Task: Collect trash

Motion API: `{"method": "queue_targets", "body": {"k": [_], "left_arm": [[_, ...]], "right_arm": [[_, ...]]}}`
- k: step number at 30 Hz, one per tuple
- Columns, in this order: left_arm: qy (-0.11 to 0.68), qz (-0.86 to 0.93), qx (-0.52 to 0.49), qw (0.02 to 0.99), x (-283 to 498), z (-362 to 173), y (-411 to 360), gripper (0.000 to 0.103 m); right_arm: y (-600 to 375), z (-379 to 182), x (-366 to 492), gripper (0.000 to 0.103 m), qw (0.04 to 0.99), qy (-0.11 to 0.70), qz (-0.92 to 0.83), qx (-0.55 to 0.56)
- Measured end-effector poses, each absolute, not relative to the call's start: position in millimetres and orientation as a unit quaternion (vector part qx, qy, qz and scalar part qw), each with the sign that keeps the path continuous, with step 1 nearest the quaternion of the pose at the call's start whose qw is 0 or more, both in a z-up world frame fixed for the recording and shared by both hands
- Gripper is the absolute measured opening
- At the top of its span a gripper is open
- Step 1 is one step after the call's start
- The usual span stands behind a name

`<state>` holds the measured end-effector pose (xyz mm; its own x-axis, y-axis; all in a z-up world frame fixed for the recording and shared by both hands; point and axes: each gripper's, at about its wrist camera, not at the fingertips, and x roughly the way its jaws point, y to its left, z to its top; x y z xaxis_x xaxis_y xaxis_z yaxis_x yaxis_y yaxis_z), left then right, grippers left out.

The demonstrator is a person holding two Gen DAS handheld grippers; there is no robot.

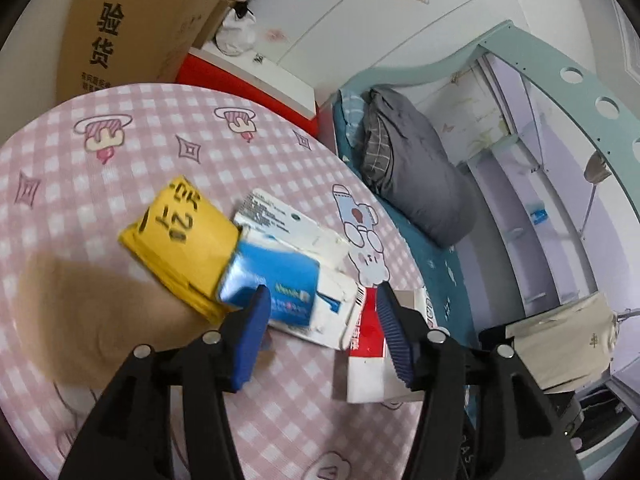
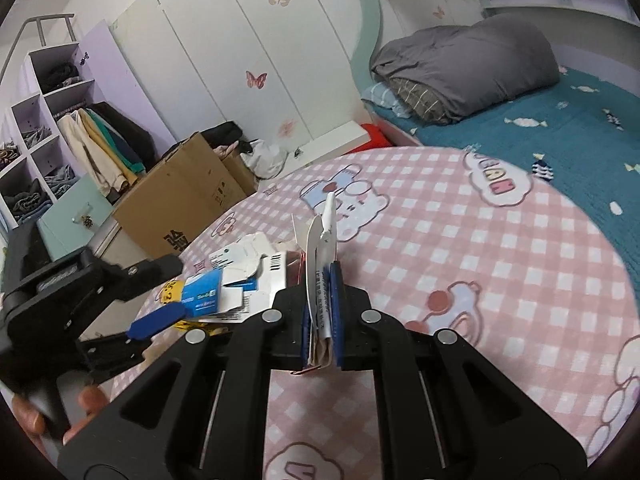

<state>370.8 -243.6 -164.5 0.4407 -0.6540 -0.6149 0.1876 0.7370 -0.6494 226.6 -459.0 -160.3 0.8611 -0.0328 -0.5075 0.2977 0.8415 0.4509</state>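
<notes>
A pile of flattened packaging lies on the pink checked table [image 1: 120,184]: a yellow packet [image 1: 176,240], a blue and white box [image 1: 280,280], a white carton [image 1: 288,224] and a red and white box [image 1: 366,348]. My left gripper [image 1: 324,304] is open, its blue pads either side of the blue and white box and just above it. It also shows in the right wrist view [image 2: 156,320]. My right gripper [image 2: 322,280] is shut on flattened white cartons [image 2: 320,248] that stand upright between its pads. The pile shows to its left [image 2: 240,276].
A large cardboard box [image 1: 136,20] and a red and white crate [image 1: 248,76] stand beyond the table. A bed with a teal cover [image 2: 560,140] and grey bedding [image 2: 468,64] lies to the right. Wardrobe doors [image 2: 240,52] and open shelves [image 2: 36,136] line the wall.
</notes>
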Motion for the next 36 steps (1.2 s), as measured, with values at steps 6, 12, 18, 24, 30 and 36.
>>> {"method": "queue_targets", "body": {"k": [6, 12, 18, 24, 30, 36], "left_arm": [[0.457, -0.236, -0.266, 0.815, 346.6, -177.9, -250.6, 0.054], [0.463, -0.227, -0.294, 0.805, 338.2, -199.8, -264.5, 0.054], [0.459, -0.205, -0.309, 0.807, 350.3, -213.7, -273.4, 0.055], [0.448, -0.196, -0.327, 0.809, 363.0, -213.9, -273.7, 0.055], [0.458, -0.202, -0.326, 0.802, 371.5, -215.0, -277.1, 0.033], [0.451, -0.239, -0.306, 0.803, 364.6, -201.7, -283.1, 0.012]], "right_arm": [[-464.6, -160.1, 217.7, 0.009, 0.929, 0.249, -0.091, 0.258], [-466.7, -163.1, 218.6, 0.009, 0.928, 0.259, -0.083, 0.255], [-465.7, -162.6, 228.3, 0.009, 0.929, 0.265, -0.078, 0.246], [-461.8, -163.2, 236.8, 0.009, 0.931, 0.268, -0.070, 0.237], [-455.6, -162.1, 237.6, 0.009, 0.934, 0.267, -0.068, 0.229], [-448.7, -150.3, 230.4, 0.009, 0.938, 0.256, -0.077, 0.222]]}}
